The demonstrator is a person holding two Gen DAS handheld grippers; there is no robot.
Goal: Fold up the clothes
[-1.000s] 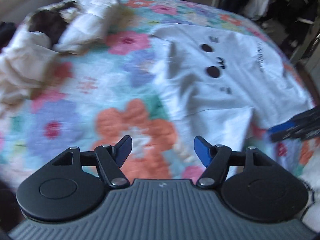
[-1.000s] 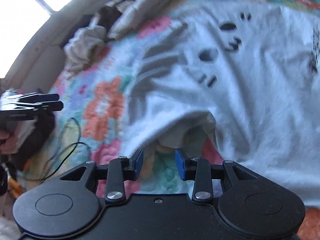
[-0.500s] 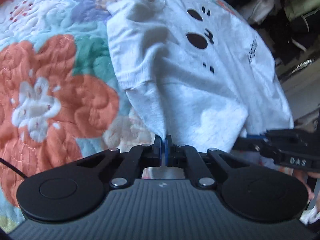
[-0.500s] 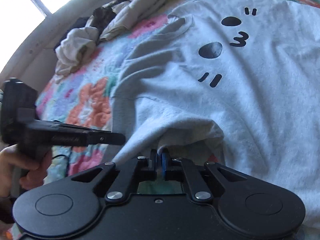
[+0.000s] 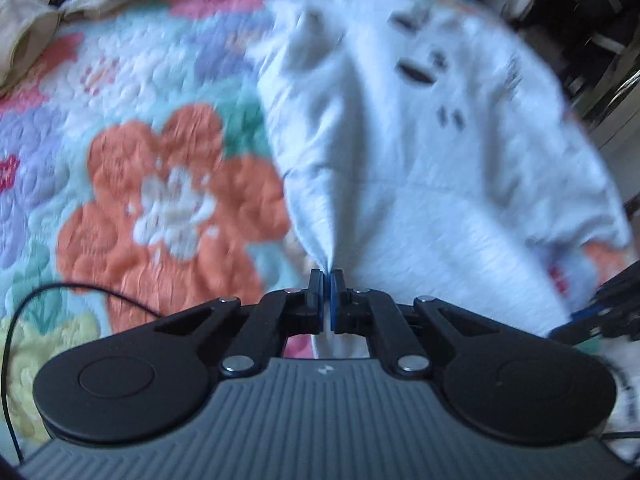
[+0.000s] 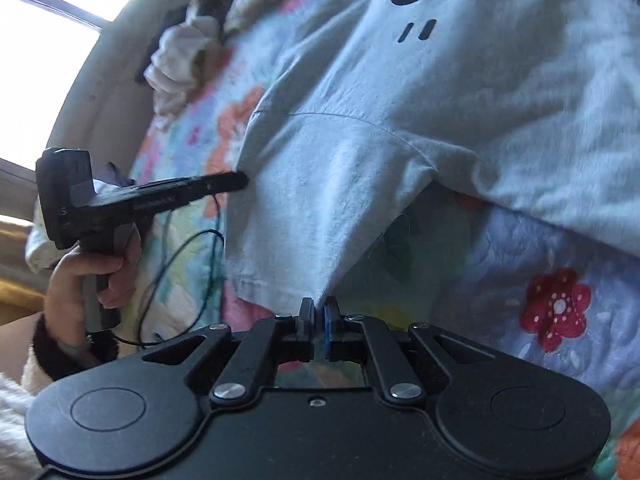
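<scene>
In the left wrist view, which is blurred, the left gripper (image 5: 329, 280) is seen with its jaws pressed together on a pinch of cloth from the near edge of a pale grey T-shirt (image 5: 420, 152). The shirt is stretched away from the jaws, forward and to the right, with its long axis running ahead toward the far side of the bed; a black printed face can be made out well ahead of the jaws. To the left of the jaws a flowered quilt (image 5: 160, 200) is laid bare, and a thin black cable (image 5: 80, 288) is draped across it just left of the gripper. A heap of other clothes (image 5: 36, 16) is seen far ahead and to the left, and dark hanging garments far ahead to the right. In the right wrist view, the right gripper (image 6: 318, 310) is seen with its jaws closed on the hem of a sleeve (image 6: 320, 200), which rises forward from the jaws into the body of the shirt ahead and to the right. The left gripper is seen again, held in the left hand (image 6: 86, 276), off to the left of these jaws and touching the sleeve's left edge. Both grips are judged to lie on one sleeve end, so a fold inward, forward over the shirt's body, seems to be what comes next. A bright window (image 6: 40, 40) is seen far left.
</scene>
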